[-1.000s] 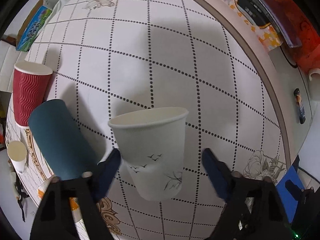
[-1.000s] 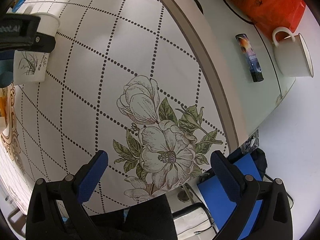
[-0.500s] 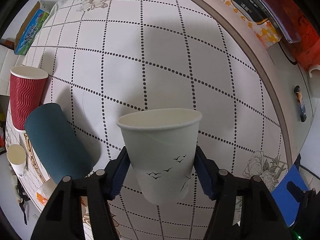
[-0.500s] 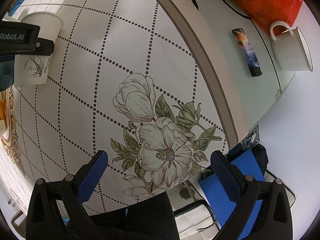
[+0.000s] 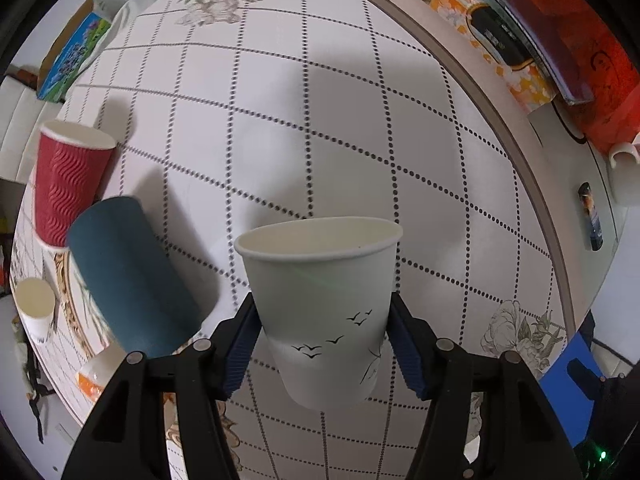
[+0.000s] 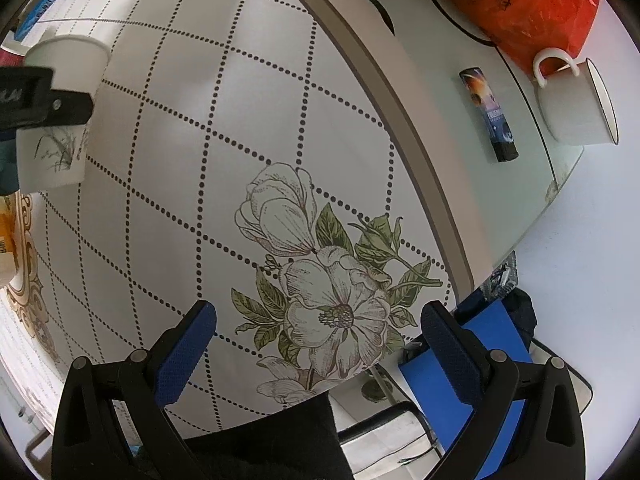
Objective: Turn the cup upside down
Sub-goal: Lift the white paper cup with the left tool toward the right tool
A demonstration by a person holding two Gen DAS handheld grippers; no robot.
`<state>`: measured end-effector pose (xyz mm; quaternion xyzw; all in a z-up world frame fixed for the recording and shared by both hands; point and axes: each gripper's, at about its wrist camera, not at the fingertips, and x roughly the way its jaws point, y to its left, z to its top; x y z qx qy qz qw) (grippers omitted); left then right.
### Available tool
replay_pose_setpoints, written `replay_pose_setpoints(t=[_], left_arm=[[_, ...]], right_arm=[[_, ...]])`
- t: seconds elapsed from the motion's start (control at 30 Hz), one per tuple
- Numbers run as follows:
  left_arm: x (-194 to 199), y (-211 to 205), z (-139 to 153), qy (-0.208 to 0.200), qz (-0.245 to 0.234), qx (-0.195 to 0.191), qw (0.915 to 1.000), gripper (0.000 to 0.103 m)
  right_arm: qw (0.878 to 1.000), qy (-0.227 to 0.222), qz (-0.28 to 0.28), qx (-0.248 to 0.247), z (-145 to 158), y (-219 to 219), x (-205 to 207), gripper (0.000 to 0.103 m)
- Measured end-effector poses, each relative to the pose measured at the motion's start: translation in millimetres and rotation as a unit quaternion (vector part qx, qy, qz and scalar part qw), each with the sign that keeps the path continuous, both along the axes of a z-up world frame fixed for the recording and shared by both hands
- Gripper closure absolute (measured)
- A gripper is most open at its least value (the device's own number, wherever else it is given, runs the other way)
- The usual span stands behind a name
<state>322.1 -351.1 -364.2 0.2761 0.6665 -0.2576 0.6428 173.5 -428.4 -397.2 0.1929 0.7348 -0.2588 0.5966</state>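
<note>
A white paper cup (image 5: pixel 324 304) with small black birds printed on it stands upright, mouth up, lifted above the table. My left gripper (image 5: pixel 322 344) is shut on the white paper cup, its blue pads pressed on both sides of the lower wall. The same cup shows in the right wrist view (image 6: pixel 60 108) at the far left, with the left gripper's black body across it. My right gripper (image 6: pixel 316 344) is open and empty over the flower print near the table's front edge.
A red ribbed cup (image 5: pixel 68 184) stands at the left, a dark teal cup (image 5: pixel 128 276) beside it and a small white cup (image 5: pixel 36 308) further left. A white mug (image 6: pixel 576 104), a dark tube (image 6: pixel 490 114) and an orange bag (image 6: pixel 528 4) lie on the right side.
My left gripper closed from open onto the white paper cup and has raised it a little. My right gripper stays open and has hardly moved.
</note>
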Motion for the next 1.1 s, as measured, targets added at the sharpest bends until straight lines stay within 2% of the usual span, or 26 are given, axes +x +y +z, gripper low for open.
replay_pose_setpoints(t=[0.17,0.27,0.33,0.47,0.7,0.97,1.1], left_arm=[[-11,23,14,0.009,0.034,-0.002,0.9994,0.044],[-18,41,21,0.031,0.065,-0.010,0.9974,0.044],[-29,66,28,0.038,0.092,-0.019,0.9949,0.044],[-47,106,45,0.048,0.149,-0.038,0.9869,0.044],[-70,138,51,0.057,0.231,-0.044,0.9702,0.044],[-93,181,22,0.087,0.313,-0.027,0.9453,0.044],[-102,196,4,0.086,0.332,-0.013,0.9392,0.044]], right_arm=[[1.000,-0.012,0.007,0.006,9,3,2,0.000],[1.000,-0.017,0.019,0.011,15,8,-1,0.000],[0.999,-0.020,0.032,0.012,19,13,-4,0.000],[0.997,-0.027,0.066,0.019,26,25,-6,0.000],[0.990,-0.043,0.127,0.034,35,53,-8,0.000],[0.979,-0.041,0.190,0.064,32,92,-18,0.000],[0.973,-0.029,0.218,0.072,27,111,-22,0.000]])
